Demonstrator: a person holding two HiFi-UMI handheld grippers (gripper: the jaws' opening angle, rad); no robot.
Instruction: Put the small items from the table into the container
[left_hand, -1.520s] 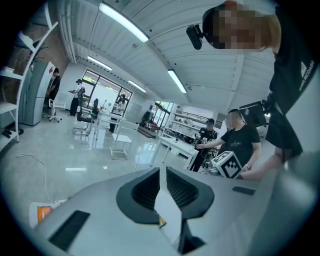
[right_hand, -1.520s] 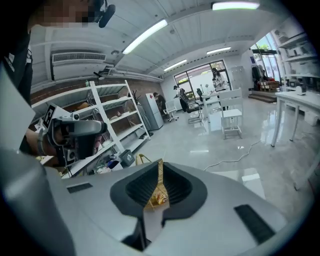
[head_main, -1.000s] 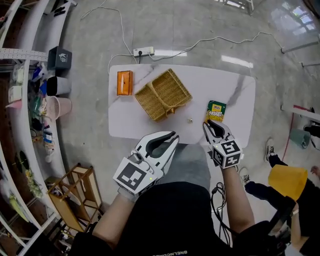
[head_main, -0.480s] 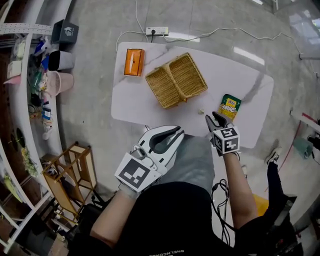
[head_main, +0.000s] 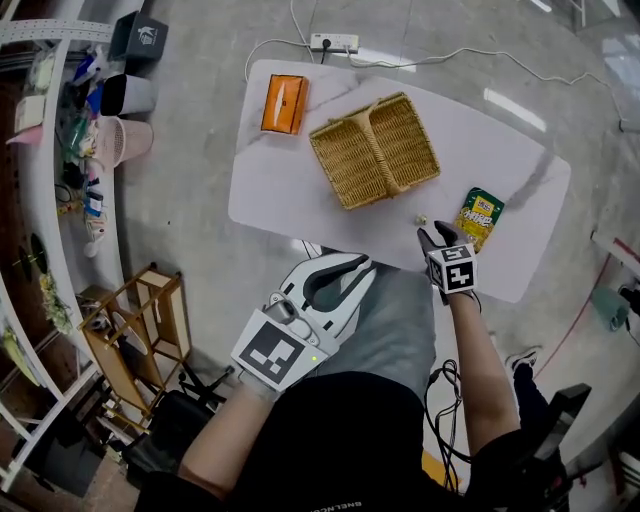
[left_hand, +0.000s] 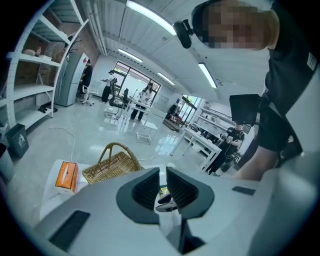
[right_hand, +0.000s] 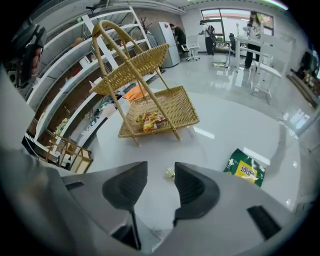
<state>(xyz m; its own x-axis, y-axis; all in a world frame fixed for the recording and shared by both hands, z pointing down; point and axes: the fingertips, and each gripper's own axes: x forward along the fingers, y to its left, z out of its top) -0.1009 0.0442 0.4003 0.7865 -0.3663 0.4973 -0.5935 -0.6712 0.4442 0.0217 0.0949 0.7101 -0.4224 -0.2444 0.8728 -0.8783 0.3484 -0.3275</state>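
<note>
- orange box (head_main: 283, 103): desk's (head_main: 280, 190) 11 o'clock corner, by the edge
- left hand-held gripper (head_main: 345, 268): jaws nearly together, empty, off the desk's 6 o'clock edge
- basket (head_main: 375, 150): mid-desk, bare desk around it
- small item (head_main: 421, 219): basket's 5 o'clock, near the front edge
- right hand-held gripper (head_main: 440, 234): jaws opening, empty, item lined up between them, untouched
- green packet (head_main: 479, 217): item's 3 o'clock

Your worktop (head_main: 290, 200) looks like white, marble-veined stone, smooth and glossy. The basket (head_main: 375, 150) at upper centre is woven wicker, rough and matt. The green packet (head_main: 479, 217) to its right has the shine of plastic film. The orange tissue box (head_main: 284, 103) looks like matt card. The grey floor (head_main: 200, 250) is polished and mirrors the ceiling lights. Your left tool (left_hand: 162, 175) is matt pale plastic with dark ribbed pads (left_hand: 148, 189).
</note>
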